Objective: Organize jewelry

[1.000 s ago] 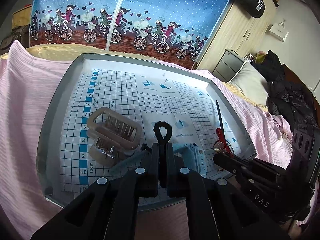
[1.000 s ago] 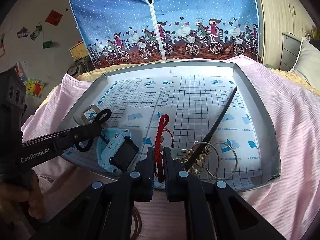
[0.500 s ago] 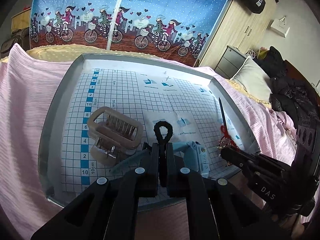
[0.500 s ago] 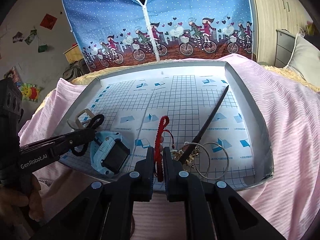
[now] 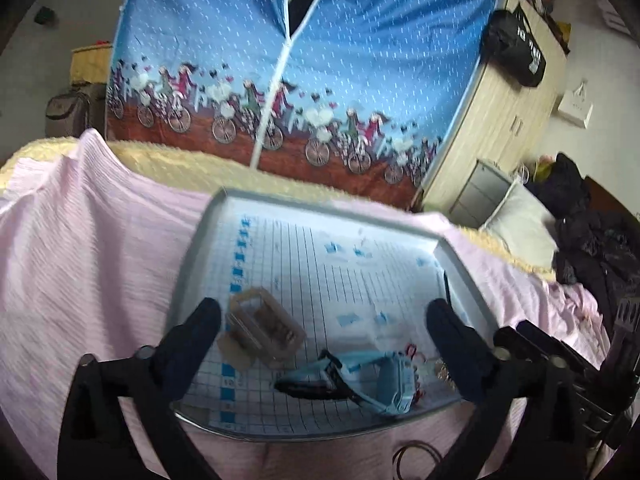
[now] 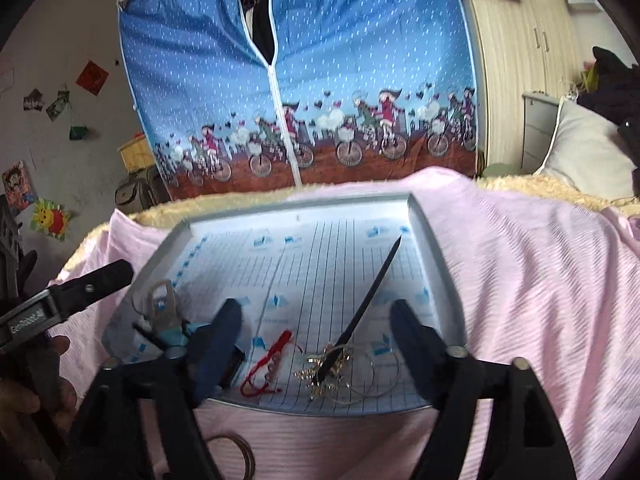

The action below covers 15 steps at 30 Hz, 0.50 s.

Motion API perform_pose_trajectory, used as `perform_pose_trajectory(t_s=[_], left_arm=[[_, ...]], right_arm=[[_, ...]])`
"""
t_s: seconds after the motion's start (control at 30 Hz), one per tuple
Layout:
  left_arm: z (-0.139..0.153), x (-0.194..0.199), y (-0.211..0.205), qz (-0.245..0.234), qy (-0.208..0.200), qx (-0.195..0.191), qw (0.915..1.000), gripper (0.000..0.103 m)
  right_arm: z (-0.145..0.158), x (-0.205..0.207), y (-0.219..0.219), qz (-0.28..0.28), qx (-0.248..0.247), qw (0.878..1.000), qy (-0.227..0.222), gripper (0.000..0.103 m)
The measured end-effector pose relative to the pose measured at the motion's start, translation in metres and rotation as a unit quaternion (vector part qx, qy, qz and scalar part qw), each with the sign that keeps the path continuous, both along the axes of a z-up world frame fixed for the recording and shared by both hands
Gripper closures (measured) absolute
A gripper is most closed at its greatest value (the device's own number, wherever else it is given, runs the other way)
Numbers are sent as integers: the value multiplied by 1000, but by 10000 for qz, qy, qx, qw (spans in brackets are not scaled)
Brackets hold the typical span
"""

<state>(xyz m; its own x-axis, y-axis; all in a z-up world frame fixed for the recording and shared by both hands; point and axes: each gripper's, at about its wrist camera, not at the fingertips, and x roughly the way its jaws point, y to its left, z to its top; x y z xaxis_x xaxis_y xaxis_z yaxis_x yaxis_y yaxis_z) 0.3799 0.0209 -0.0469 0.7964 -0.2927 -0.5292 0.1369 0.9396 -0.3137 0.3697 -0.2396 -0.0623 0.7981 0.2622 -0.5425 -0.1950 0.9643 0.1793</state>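
Both claws stand with fingers spread wide apart and grip nothing. Left claw (image 5: 324,322) — lower centre of its view — frames the near end of the grey tray (image 5: 188,280), which lies on a pink bed cover (image 5: 80,240). Between its fingers lie a translucent hair clip (image 5: 262,326), at lower left of the tray, and a light-blue watch (image 5: 384,380) with a black hair tie (image 5: 312,388) on its strap, at lower centre. Right claw (image 6: 316,324) frames a red cord bracelet (image 6: 266,364), a black hair stick (image 6: 368,300) running diagonally toward the upper right, gold ornaments (image 6: 324,370) under the stick's near end, and thin hoop rings (image 6: 376,372) — all on the tray's gridded sheet (image 6: 320,256). Below the tray, at the bottom of the frame, another ring (image 6: 240,448) lies on the cover.
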Motion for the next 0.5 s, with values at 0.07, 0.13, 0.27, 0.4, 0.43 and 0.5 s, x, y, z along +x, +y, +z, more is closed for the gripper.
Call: perform_pose_trajectory(t_s=[0.07,0.13,0.27,0.4,0.43,0.5], left_arm=[[14,-11,4,46,-226,40,9997,2],[28,-26,5,55,-450,172,9988,2],[53,-55,1,30,-742,655,9951,1],[77,-86,-5,51,-1070,823,9908,1],[80,-93,-6,76,-1149,813,9900,1],[86,-109,-6,127,-1327,830,9876,1]], right_arm=[[10,-9,-3,21,117,9997,-212,0],[19,-19,-4,72,187,9989,-424,0],[35,-42,-4,122,191,9972,-706,0],[54,-69,-5,129,244,9946,-998,0],[60,-77,-4,124,252,9936,-1093,0],[69,-86,-3,100,271,9919,-1239,0]])
